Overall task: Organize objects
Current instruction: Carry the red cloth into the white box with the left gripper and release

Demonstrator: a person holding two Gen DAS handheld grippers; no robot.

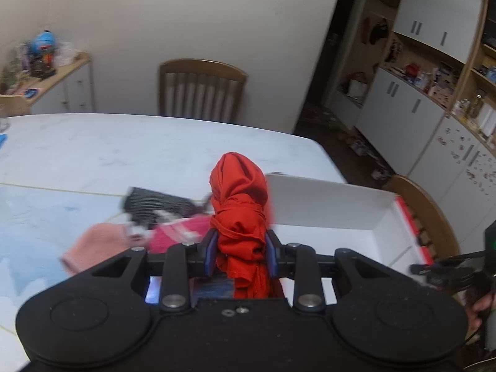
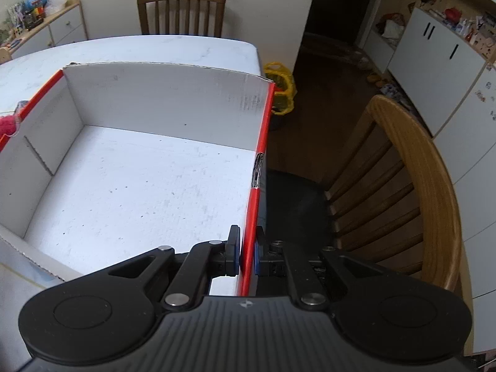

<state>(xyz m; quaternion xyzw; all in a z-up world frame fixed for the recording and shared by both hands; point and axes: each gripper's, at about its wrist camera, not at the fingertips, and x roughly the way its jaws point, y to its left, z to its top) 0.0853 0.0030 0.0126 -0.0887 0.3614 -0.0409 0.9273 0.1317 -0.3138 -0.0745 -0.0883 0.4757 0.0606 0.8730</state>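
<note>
Left gripper (image 1: 239, 252): clamped on red cloth (image 1: 238, 204), raised above table (image 1: 124, 148), beside box (image 1: 325, 204).
Right gripper (image 2: 247, 251): pinched tight on box's red-edged right wall.
Pink clothes (image 1: 139, 237): heaped on table, left of box.

A wooden slat-backed chair (image 1: 201, 88) is seen at the far edge of the tabletop (image 1: 124, 145), and a second wooden chair (image 2: 400, 192) is set at its right side. White cupboards (image 1: 412, 114) are lined along the right wall. A yellow bag (image 2: 280, 88) is seen on the dark floor (image 2: 334, 74). A low sideboard (image 1: 66, 85) against the far wall is cluttered.
</note>
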